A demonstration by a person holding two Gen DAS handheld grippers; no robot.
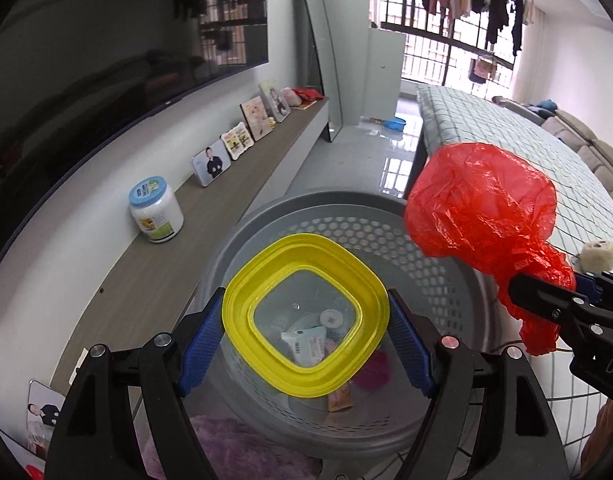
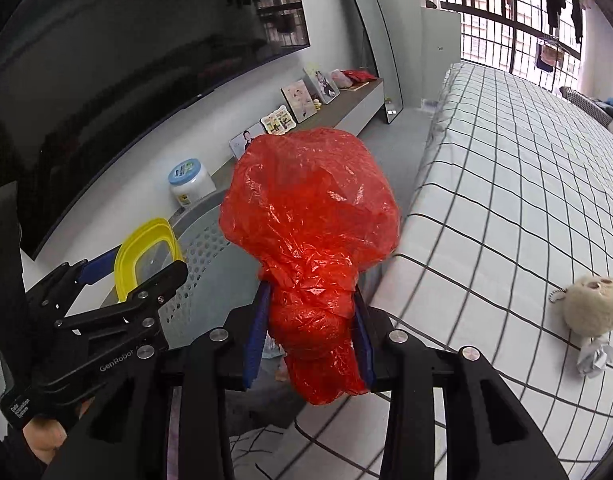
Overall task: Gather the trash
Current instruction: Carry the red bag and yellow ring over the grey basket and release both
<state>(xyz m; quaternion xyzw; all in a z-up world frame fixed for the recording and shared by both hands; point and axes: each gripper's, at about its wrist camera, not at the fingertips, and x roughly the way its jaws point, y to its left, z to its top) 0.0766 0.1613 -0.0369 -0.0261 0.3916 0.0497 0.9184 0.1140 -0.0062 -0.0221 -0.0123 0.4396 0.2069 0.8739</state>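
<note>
My left gripper [image 1: 306,336] is shut on a yellow-rimmed clear plastic lid [image 1: 262,280] and holds it flat above a grey perforated basket [image 1: 446,280]. Wrappers and other trash [image 1: 312,344] lie in the basket, seen through the lid. My right gripper [image 2: 310,332] is shut on the neck of a red plastic bag [image 2: 310,208], held up beside the basket's right rim, by the bed edge. The red bag [image 1: 482,208] and right gripper [image 1: 546,292] show at right in the left wrist view. The lid [image 2: 146,252] and left gripper [image 2: 134,276] show at left in the right wrist view.
A bed with a checked sheet [image 2: 506,184] stands at right, carrying a plush toy [image 2: 592,304] and a crumpled paper [image 2: 594,356]. A low shelf [image 1: 210,216] along the left wall holds a white jar [image 1: 156,210] and photo frames. A TV hangs above.
</note>
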